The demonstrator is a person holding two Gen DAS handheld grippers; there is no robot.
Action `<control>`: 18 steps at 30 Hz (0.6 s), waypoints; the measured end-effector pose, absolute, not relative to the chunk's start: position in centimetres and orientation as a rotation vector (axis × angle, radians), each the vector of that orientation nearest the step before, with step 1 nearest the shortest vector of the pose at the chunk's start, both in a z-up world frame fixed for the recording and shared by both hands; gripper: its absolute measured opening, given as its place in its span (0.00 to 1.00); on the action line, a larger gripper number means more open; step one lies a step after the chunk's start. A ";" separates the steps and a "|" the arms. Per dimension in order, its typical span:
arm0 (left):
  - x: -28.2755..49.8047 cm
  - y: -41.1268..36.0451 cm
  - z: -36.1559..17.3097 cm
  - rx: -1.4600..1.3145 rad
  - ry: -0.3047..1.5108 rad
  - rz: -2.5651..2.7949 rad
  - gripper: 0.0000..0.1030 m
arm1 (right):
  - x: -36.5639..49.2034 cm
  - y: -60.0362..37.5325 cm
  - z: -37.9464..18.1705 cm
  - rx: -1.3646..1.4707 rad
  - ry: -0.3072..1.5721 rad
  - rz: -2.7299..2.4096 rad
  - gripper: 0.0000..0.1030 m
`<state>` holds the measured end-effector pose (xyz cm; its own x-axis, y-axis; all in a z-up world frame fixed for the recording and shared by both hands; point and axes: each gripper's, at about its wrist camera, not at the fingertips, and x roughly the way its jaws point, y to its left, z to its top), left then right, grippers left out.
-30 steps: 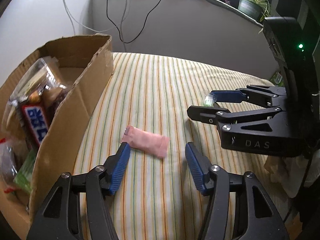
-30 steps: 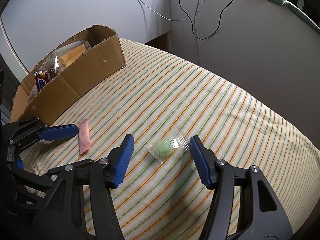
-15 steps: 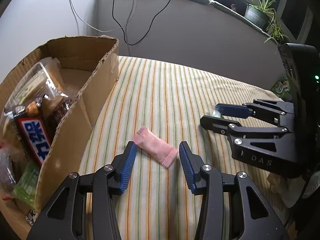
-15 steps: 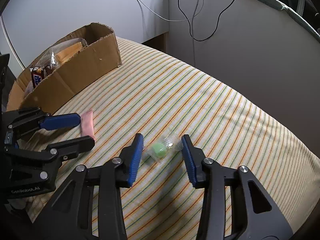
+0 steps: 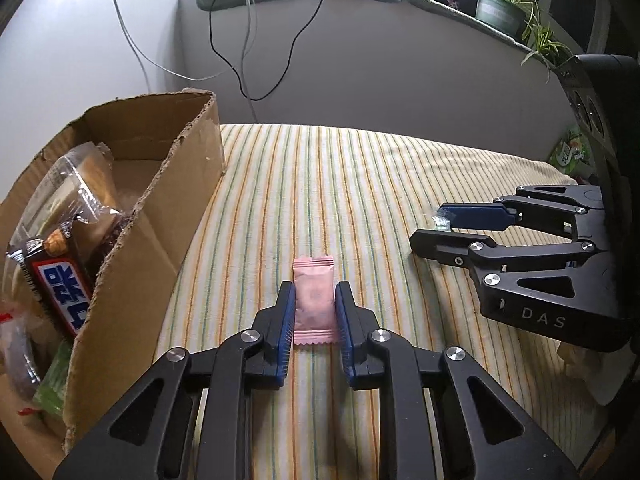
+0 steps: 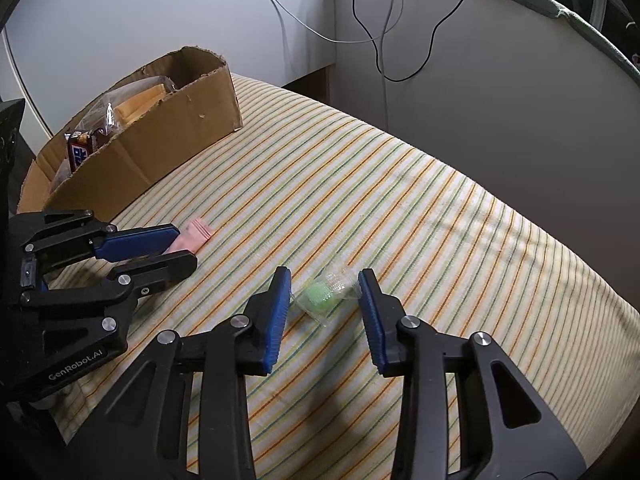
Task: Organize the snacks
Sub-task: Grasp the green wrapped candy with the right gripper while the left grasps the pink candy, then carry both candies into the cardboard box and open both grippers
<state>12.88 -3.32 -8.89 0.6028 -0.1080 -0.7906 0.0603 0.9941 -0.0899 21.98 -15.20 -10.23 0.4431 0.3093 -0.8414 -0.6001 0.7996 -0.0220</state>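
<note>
Pink snack pkt [image 5: 313, 300] now squared up lengthwise btwn left claw [image 5: 314, 304] pads, vs lying skewed and loose a sec ago. Left claw narrowed from wide to clamped: both blue pads pressed on pkt's long edges, crimped ends sticking out front and back. Pkt resting on striped bedsheet [image 5: 360, 184], not lifted yet. Reads as grasp done on left side; next likely lift and carry over to cardboard box [image 5: 160, 216], close by on left, already stuffed w/ wrapped snacks [image 5: 60, 292].

Green candy in clear wrapper [image 6: 322, 296] lying on sheet btwn right claw [image 6: 324, 300] pads. Right claw also narrowed vs a sec ago but only partway: gaps visible both sides, left pad near wrapper corner, right pad just beside crinkled end; contact at that end can't be told for sure. Not gripping yet, prob needs more squeeze. Wrapper thin and slippery-looking, so may slide or crumple when pinched.

Both claws low over bed, well apart from each other. Cables [image 5: 248, 60] hanging down wall behind, potted plant [image 5: 504, 8] on ledge far right.
</note>
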 end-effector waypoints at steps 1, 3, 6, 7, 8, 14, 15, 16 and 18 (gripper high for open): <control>12.7 -3.3 -8.9 -0.058 0.919 -0.101 0.18 | 21.9 -15.2 -10.2 -0.342 0.957 0.576 0.34; 12.4 -3.2 -8.7 -0.066 0.915 -0.105 0.18 | 21.6 -15.3 -10.0 -0.337 0.954 0.573 0.33; 12.0 -3.5 -8.2 -0.072 0.902 -0.116 0.18 | 21.2 -15.6 -9.5 -0.321 0.948 0.571 0.31; 11.7 -3.5 -7.8 -0.072 0.893 -0.119 0.18 | 21.1 -15.7 -9.2 -0.318 0.943 0.570 0.31; 11.6 -3.4 -7.5 -0.072 0.886 -0.121 0.18 | 20.9 -15.8 -8.9 -0.320 0.937 0.570 0.30; 10.3 -2.6 -5.4 -0.085 0.833 -0.127 0.18 | 19.8 -15.6 -7.1 -0.331 0.900 0.563 0.29; 10.0 -2.4 -5.1 -0.086 0.825 -0.126 0.18 | 19.6 -15.5 -6.8 -0.333 0.894 0.562 0.29; 9.9 -2.3 -4.9 -0.086 0.819 -0.125 0.18 | 19.4 -15.3 -6.5 -0.333 0.888 0.564 0.29; 9.3 -1.9 -4.2 -0.092 0.802 -0.124 0.18 | 18.8 -15.2 -5.9 -0.336 0.876 0.564 0.29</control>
<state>9.26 -1.90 -4.15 0.6890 -0.1451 -0.7101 0.0756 0.9888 -0.1287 18.81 -15.16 -5.92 0.5090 0.3250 -0.7971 -0.5909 0.8053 -0.0489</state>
